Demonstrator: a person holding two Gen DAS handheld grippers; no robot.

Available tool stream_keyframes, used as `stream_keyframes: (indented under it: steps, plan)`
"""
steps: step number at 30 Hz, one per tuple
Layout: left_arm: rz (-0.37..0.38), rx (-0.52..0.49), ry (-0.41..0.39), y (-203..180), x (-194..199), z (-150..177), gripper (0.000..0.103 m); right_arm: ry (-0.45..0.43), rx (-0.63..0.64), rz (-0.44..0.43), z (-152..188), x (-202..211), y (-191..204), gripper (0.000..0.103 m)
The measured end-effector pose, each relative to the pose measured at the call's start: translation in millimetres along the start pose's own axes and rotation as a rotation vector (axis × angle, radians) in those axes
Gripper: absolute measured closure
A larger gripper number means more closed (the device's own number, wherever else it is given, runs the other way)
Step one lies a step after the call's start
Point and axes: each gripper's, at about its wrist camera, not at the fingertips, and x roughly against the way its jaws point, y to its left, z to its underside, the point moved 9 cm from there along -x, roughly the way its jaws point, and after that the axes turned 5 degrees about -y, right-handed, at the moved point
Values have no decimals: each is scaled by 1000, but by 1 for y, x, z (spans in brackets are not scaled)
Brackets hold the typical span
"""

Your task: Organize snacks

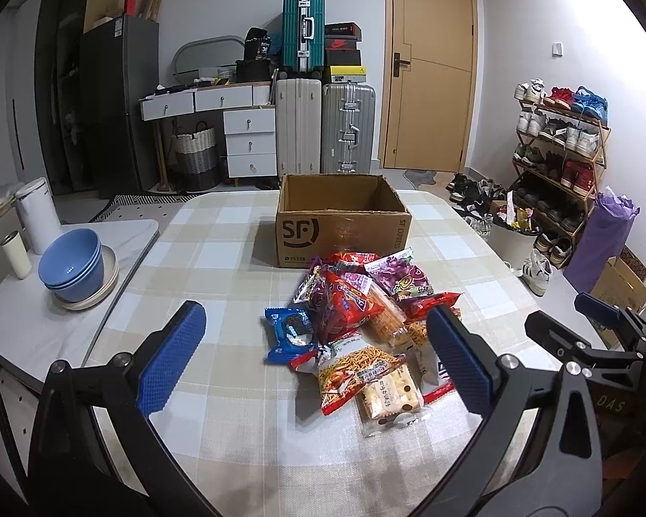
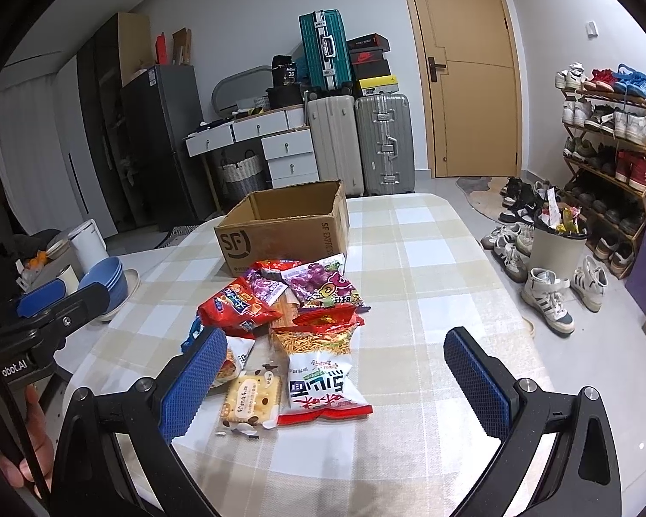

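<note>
Both claws spread wide, holding nothing, hovering over the near edge of the tabletop (image 1: pixel 219 431). Left claw (image 1: pixel 314 357) and right claw (image 2: pixel 336 370) each frame the snack pile (image 1: pixel 361 327) from the near side. Nearest item is the cracker pack (image 2: pixel 250 401) — just ahead of the right claw, toward its left finger, long axis roughly running away from it. White-and-red bag (image 2: pixel 323 387) sits right beside it. Past the pile — open cardboard box (image 1: pixel 340 224), looks empty, likely the drop target. Right claw seems better placed for the first pick.

Even indoor light, sharp, fisheye-warped edges
</note>
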Motion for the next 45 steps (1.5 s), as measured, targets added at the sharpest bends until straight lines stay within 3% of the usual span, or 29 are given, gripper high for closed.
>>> stream_keyframes:
  steps: [19,36,45]
  plan:
    - [-11,0,15,3,-6,2,1,13,-14,-15,3,-3,1,0]
    - [0,-16,18,-2,-35,7,1,4,-8,-60,3,-16,7,0]
    - [-18,-13,66,5,-65,25,1,75,-21,-60,20,-43,1,0]
